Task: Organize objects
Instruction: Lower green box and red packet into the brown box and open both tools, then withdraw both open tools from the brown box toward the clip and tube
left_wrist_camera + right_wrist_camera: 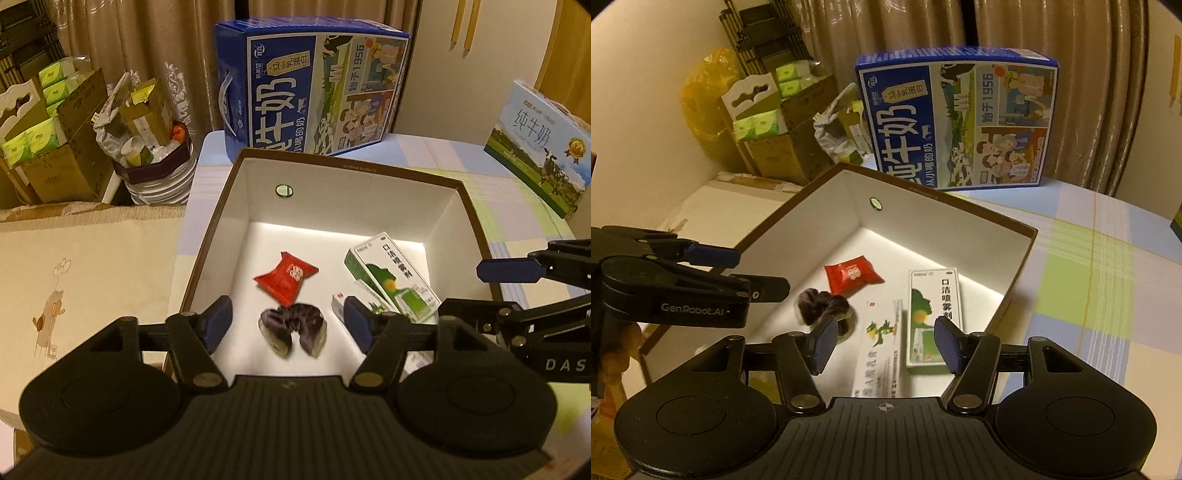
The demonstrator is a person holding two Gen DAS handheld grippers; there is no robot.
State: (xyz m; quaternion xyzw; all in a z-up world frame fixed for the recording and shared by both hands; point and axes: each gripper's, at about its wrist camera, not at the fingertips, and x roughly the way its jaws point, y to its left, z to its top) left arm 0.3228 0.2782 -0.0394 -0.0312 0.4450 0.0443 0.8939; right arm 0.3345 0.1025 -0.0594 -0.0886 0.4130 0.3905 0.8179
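Observation:
An open box (369, 199) with a brown rim and white inside stands on the table. In it lie a red packet (286, 277), a dark purple scrunchie (291, 328), a green-and-white spray carton (395, 280) and a long white carton (882, 350). My left gripper (286, 317) hangs open just above the scrunchie, its pads well clear on both sides. My right gripper (886, 341) is open over the near corner of the box (923, 221), above the white carton and beside the green one (932, 314), touching neither.
A big blue milk carton (314, 88) stands behind the box. A pale milk carton (539, 144) stands at the right on the checked tablecloth (1089, 280). Cardboard boxes of tissues (48, 147) and a full bin (155, 162) crowd the floor at the left.

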